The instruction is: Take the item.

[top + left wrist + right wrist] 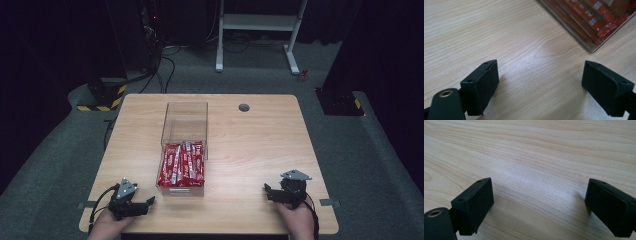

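Several glossy red packets [182, 163] in clear box [184, 116], left claw [145, 204] wide, right claw [268, 192] wide

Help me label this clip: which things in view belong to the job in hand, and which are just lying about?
Belongs to the job:
- left tongs, open, empty
- right tongs, open, empty
- clear box
- red packets in the box's near end

Just lying about:
- wooden table
- round grommet in the tabletop
- white desk frame behind
- floor cables
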A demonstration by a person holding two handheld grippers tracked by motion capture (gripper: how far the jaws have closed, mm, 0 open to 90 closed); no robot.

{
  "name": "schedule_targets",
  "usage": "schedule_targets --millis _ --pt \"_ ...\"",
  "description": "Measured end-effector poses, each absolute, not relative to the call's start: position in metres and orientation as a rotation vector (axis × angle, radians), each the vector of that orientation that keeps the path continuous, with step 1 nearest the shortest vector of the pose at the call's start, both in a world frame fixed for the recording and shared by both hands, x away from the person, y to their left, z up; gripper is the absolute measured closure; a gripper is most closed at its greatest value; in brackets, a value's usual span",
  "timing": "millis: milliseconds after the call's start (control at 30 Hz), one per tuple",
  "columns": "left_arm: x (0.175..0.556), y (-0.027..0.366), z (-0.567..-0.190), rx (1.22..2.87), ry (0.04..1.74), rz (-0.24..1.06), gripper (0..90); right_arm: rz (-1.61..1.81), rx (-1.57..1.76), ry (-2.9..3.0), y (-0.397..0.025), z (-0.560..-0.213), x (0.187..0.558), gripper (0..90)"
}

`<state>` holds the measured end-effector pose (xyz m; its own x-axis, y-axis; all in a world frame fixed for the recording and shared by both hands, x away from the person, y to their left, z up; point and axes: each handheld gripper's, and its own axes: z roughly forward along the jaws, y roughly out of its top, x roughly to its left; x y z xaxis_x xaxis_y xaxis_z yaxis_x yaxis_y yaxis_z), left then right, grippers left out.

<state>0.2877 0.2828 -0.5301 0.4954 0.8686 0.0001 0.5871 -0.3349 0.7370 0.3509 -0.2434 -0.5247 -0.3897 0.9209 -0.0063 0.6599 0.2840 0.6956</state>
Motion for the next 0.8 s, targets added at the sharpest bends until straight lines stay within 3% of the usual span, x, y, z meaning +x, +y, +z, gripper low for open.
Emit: schedule_targets --millis 800 --pt "0.2877 0.2828 -0.5300 2.052 1.192 0.524 14.5 0.918 1.363 2.154 -0.2399 -0.5169 0.3460 14.3"
